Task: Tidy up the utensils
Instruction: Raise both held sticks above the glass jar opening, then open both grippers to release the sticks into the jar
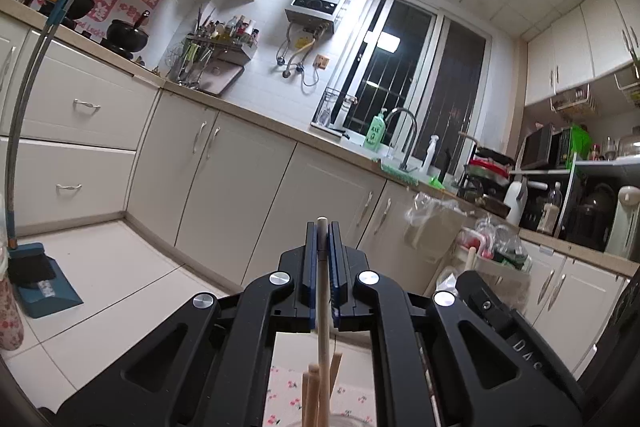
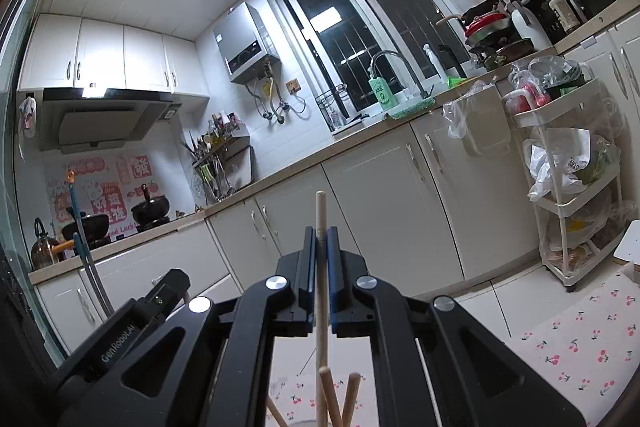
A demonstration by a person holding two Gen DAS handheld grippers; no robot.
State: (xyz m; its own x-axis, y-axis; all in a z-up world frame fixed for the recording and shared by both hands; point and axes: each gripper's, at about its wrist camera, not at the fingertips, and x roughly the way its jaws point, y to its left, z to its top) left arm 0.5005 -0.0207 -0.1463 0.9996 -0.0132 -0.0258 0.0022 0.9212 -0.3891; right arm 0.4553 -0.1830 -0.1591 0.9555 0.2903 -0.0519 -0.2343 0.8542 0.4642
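My left gripper (image 1: 323,227) is shut on a pale wooden chopstick (image 1: 322,291) that stands upright between its blue pads, its tip just above them. Two more wooden sticks (image 1: 316,391) lean below it over a cherry-print cloth (image 1: 288,399). My right gripper (image 2: 320,231) is shut on another upright wooden chopstick (image 2: 321,267) whose tip rises above the pads. Below it further sticks (image 2: 340,395) lean together. The right gripper body shows at the right of the left wrist view (image 1: 500,307). The left gripper body shows at the left of the right wrist view (image 2: 152,311).
White base cabinets (image 1: 224,179) run under a counter with a sink faucet (image 1: 404,131) and green soap bottle (image 1: 375,131). A broom and dustpan (image 1: 40,279) stand on the tiled floor at left. A white trolley (image 2: 568,187) with bags stands at right, by the cherry-print cloth (image 2: 580,343).
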